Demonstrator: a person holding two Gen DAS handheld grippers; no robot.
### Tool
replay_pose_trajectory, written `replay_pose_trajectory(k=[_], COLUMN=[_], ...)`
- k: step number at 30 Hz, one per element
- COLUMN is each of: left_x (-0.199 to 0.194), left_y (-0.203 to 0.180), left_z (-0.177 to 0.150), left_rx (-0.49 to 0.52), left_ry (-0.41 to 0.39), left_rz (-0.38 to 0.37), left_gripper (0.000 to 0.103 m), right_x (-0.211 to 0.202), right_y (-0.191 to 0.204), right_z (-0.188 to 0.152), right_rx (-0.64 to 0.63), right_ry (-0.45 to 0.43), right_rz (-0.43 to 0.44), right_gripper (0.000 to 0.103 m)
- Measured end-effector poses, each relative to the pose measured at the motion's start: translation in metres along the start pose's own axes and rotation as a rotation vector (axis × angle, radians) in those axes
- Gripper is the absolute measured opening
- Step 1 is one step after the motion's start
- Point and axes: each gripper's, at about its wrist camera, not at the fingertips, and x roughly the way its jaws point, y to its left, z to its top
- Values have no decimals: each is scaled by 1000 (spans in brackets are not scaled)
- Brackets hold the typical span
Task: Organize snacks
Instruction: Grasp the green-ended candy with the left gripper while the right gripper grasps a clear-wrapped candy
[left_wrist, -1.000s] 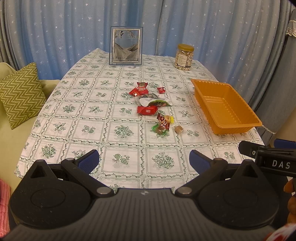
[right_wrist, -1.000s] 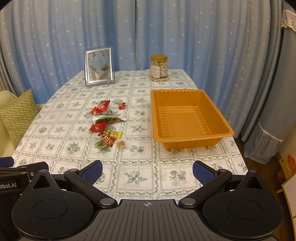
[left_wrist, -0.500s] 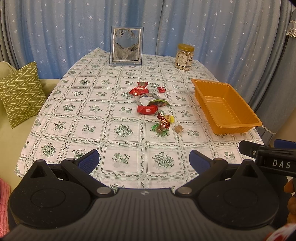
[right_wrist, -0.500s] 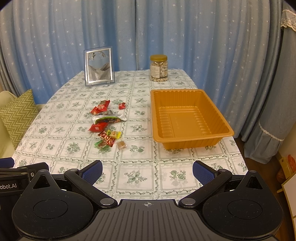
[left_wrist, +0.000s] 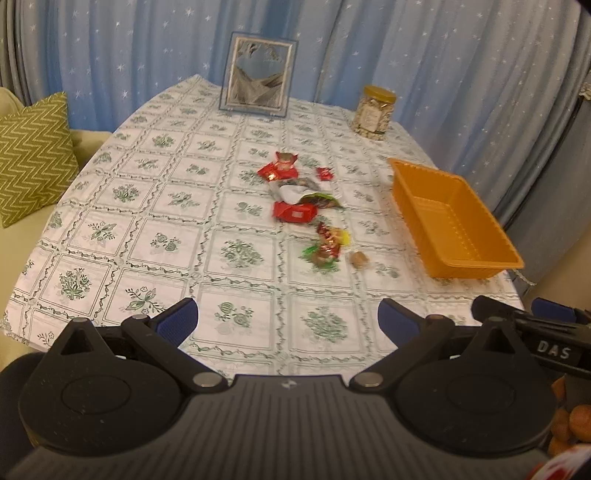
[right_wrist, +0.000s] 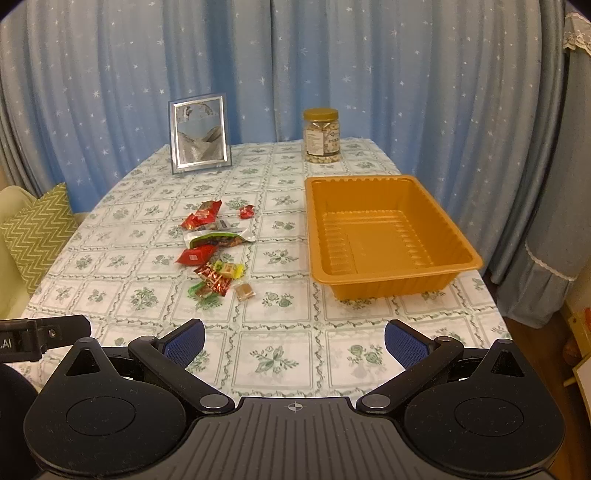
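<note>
Several wrapped snacks (left_wrist: 306, 210) lie scattered mid-table: red packets, a green-and-white bag (right_wrist: 218, 238), small candies and a brown cube (right_wrist: 245, 291). An empty orange tray (right_wrist: 388, 273) stands to their right; it also shows in the left wrist view (left_wrist: 476, 258). My left gripper (left_wrist: 288, 321) is open and empty above the table's near edge, well short of the snacks. My right gripper (right_wrist: 293, 339) is open and empty, also at the near edge, in front of the tray and snacks.
A framed picture (right_wrist: 199, 134) and a lidded jar of nuts (right_wrist: 322, 136) stand at the table's far end. Blue starred curtains hang behind. A green zigzag cushion (left_wrist: 33, 158) rests on a sofa at the left. The table (right_wrist: 280, 354) carries a floral cloth.
The left gripper has tilted and shifted, so the table scene now sits lower and rotated in its view, slightly blurred. The right gripper has barely moved. Both stay open.
</note>
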Motion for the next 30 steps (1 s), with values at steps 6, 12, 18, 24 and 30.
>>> replay_pose_trajectory(k=[6,12,18,24,30], left_x=[37,78,117,142,158], left_y=[13,20,26,24,17], left_z=[10,22,33,38,42], left_rx=[30,113,150,198,289], left_ry=[14,26,58,63,64], left_rz=[23,18,-8,-52,-117], left_gripper=[103,103,97,93,88], right_x=[34,86,136,179,199], right_y=[6,15,26,35,35], right_z=[1,3,3,8,7], right_rx=[-23,-36,-84,-173,-200], right_ry=[-23,28,51,57,87], right_rz=[35,87,118,113,122], right_gripper=[102,77,60,46,23])
